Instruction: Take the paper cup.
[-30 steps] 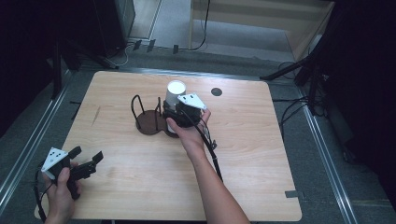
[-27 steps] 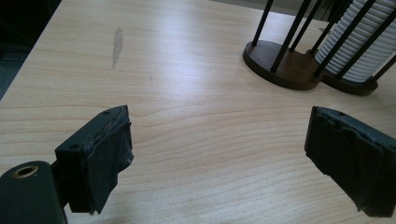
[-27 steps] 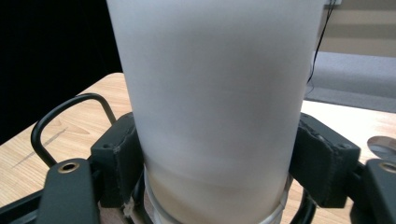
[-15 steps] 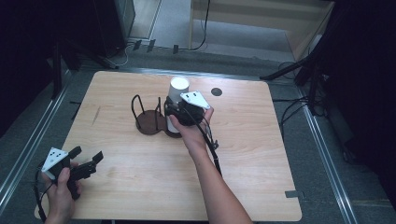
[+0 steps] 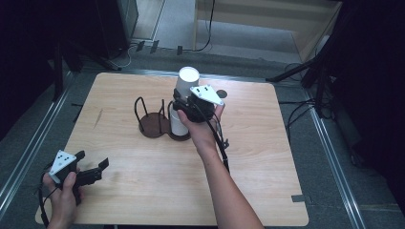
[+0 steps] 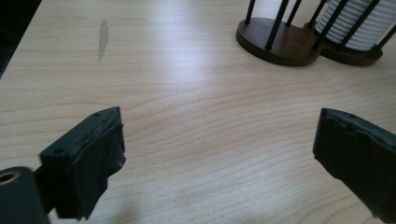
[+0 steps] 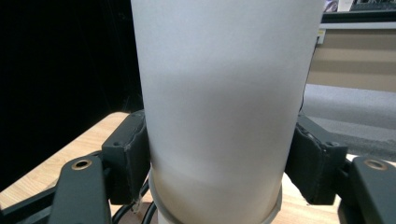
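High view, right gripper (image 5: 184, 106) clamping a white paper cup (image 5: 186, 81), lifting out of the cup stack (image 5: 177, 125) sitting in the wooden holder (image 5: 155, 128) at twelve o'clock, left gripper (image 5: 93, 167) gaping empty at seven o'clock, jaws having just been opening.

- right gripper (image 5: 184, 106) clamped on white cup stack (image 5: 185, 90), top cup apparently raised above dark wire holder (image 5: 157, 125)
- left gripper (image 5: 93, 168) jaws spread, empty, near table (image 5: 267, 157) front-left corner

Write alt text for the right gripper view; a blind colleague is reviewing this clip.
A white paper cup, upside down, stands upright between the right gripper's two black jaws, whose pads press its sides. A rim of the stacked cups shows just under it. Behind lie a corner of the wooden table and a dark room.
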The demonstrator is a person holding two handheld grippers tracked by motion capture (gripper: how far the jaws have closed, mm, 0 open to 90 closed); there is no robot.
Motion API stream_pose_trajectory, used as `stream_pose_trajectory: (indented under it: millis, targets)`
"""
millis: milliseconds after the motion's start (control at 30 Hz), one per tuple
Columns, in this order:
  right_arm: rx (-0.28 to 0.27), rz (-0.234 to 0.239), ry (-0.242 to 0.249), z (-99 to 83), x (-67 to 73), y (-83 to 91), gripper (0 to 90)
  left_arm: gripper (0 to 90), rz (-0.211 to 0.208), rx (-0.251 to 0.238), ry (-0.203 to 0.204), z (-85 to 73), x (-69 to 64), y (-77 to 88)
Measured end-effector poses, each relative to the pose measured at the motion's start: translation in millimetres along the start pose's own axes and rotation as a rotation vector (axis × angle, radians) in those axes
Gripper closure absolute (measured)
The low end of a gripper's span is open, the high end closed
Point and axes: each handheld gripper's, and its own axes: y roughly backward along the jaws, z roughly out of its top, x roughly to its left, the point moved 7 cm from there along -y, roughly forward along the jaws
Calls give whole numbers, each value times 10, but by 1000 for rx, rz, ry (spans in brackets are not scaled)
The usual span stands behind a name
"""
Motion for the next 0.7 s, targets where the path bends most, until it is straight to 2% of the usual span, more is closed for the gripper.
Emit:
stream_pose_trajectory:
  millis: [233,500,600,667,700]
  targets:
    - [-23,-24,-11,144,-114,96,306,0,4,0,0,4,8,13]
    - [-24,-56,-6,162,-322,248,305,0,-10,-5,8,14,4,31]
    - [-21,-73,-10,132,-425,325,306,0,-21,-2,38,14,22,29]
    - [-18,-83,-12,88,-511,397,308,0,-33,-26,59,34,35,50]
    - [-18,-83,-12,88,-511,397,308,0,-33,-26,59,34,35,50]
